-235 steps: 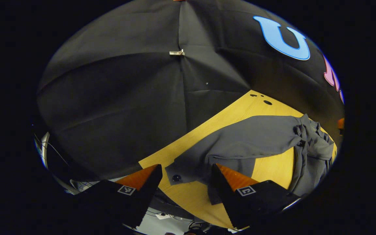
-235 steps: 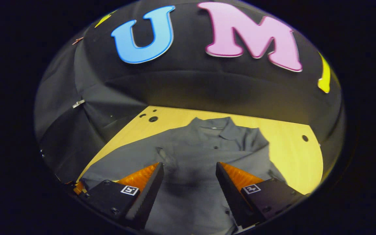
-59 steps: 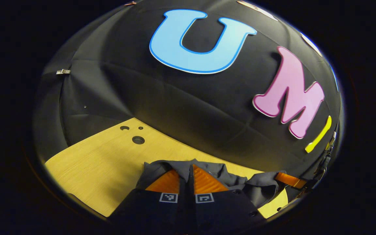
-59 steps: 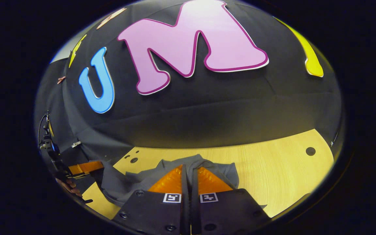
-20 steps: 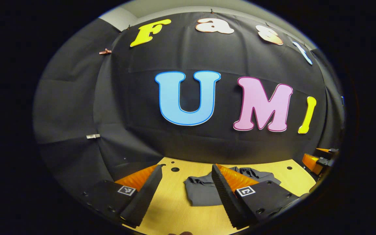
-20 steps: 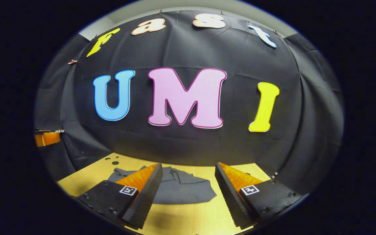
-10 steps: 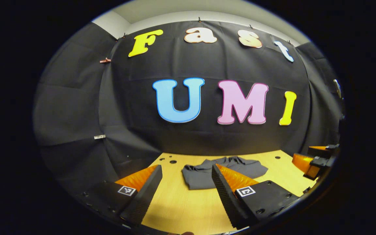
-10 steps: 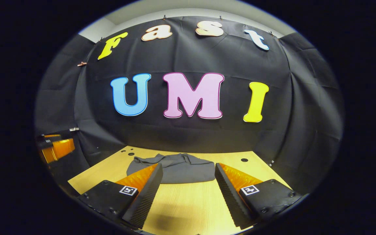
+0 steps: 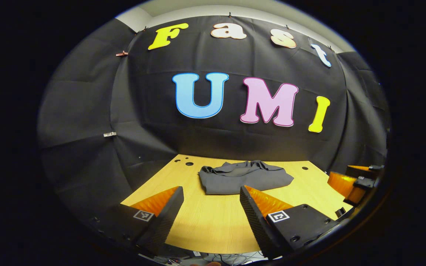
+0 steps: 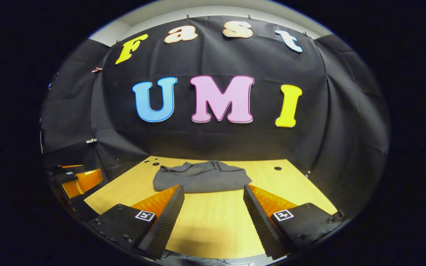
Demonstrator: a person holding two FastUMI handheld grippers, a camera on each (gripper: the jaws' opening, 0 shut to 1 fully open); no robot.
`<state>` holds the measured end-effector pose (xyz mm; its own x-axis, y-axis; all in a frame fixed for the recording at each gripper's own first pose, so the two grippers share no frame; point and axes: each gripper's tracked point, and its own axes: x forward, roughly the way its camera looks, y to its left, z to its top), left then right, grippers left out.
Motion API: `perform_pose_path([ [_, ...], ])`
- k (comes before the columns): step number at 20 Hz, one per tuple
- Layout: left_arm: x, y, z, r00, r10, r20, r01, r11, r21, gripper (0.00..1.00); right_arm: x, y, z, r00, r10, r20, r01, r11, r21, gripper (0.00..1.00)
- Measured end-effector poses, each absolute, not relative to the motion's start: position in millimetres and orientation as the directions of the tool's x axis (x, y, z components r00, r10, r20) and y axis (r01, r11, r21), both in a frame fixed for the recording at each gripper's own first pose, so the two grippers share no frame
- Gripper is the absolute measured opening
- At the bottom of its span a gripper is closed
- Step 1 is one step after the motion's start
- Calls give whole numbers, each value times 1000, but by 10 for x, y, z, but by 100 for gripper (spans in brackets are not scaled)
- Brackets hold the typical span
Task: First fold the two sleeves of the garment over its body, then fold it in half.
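Note:
The grey garment lies folded into a compact bundle at the far side of the wooden table, near the booth's wall. In the right gripper view the same garment sits beyond my fingers. My left gripper is open, held back over the near part of the table, with nothing between its fingers. My right gripper is open too, well short of the cloth. The right gripper shows at the right edge of the left gripper view, and the left gripper at the left edge of the right gripper view.
Bare wooden table stretches between the grippers and the garment. Small round holes mark the far left corner, and another hole sits at the far right. Black cloth walls close in the back and both sides.
Both grippers, shut on the garment three seconds ago, let go, opened and drew back toward the near edge. The folded garment stays at the far side and looks smaller.

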<state>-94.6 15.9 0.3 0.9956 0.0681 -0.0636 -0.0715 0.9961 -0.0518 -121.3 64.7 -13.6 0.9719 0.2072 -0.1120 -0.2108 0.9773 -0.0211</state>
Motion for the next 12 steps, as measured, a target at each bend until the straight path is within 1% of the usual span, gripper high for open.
perform_pose_path([
  [2, -934, 103, -6, 997, 51, -65, -55, 997, -60, 96, -1220, 625, -210, 969, 206, -137, -211, 977, -20, 99],
  [6, -912, 27, -114, 995, 29, -95, -33, 999, -43, 96, -1176, 608, -204, 970, 202, -132, -205, 979, -9, 99],
  [8, -877, -60, -134, 995, 0, -104, -6, 999, -54, 96, -1158, 593, -281, 969, 194, -155, -198, 980, -10, 99],
  [9, -859, -56, -144, 994, -1, -108, -4, 999, -52, 92, -1152, 594, -319, 966, 199, -167, -202, 979, 0, 99],
  [10, -841, -63, -144, 994, -3, -110, -3, 999, -49, 96, -1147, 618, -319, 964, 206, -171, -207, 978, 13, 99],
  [12, -800, -62, -173, 993, 0, -115, -5, 999, -47, 96, -1103, 610, -323, 963, 207, -174, -207, 978, 19, 99],
])
